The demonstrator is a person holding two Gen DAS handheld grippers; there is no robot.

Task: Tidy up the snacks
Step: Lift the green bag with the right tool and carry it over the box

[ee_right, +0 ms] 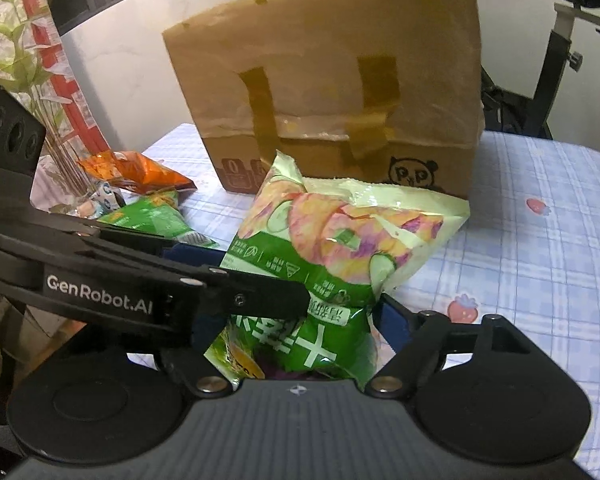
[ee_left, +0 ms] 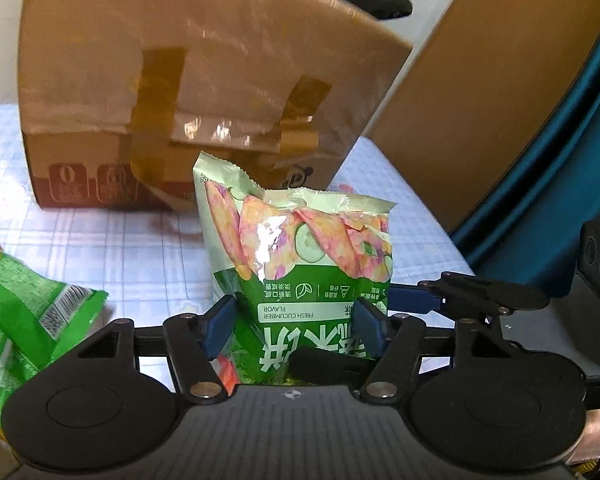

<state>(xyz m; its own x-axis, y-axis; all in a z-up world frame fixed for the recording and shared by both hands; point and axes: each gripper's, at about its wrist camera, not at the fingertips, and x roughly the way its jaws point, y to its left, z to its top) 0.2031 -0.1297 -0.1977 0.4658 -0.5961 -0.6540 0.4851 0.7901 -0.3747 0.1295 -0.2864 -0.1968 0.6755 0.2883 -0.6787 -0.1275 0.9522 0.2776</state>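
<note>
Between the blue pads of both tools, held a single green snack bag [ee_left: 300,264], upside down and above the checked surface [ee_left: 112,248]. Clamped by the left gripper [ee_left: 294,326] across the lower printed band, jaws pressed into the foil from either side; pinched lower down by the right gripper [ee_right: 300,332], left pad hidden behind the other tool's arm, so that grip judged closed on the bag rather than plainly seen. Read on the pack, inverted: "FRESH CUCUMBER FLAVOR", plus Chinese characters too distorted to quote; on the crossing arm, "GenRobot.AI". Risks, as judged: crushed crisps inside from two squeezes on one soft pack; a slip of the glossy film if either side let go unevenly; a torn seam if pulled in opposite ways. Farther left, lay more green packets [ee_left: 24,304] and an orange packet [ee_right: 140,174], near a glass vase of stems [ee_right: 66,184]. Behind all, stood a taped cardboard box [ee_right: 332,88] with a panda drawing and a "0" mark, top not visible, so opening uncertain.
</note>
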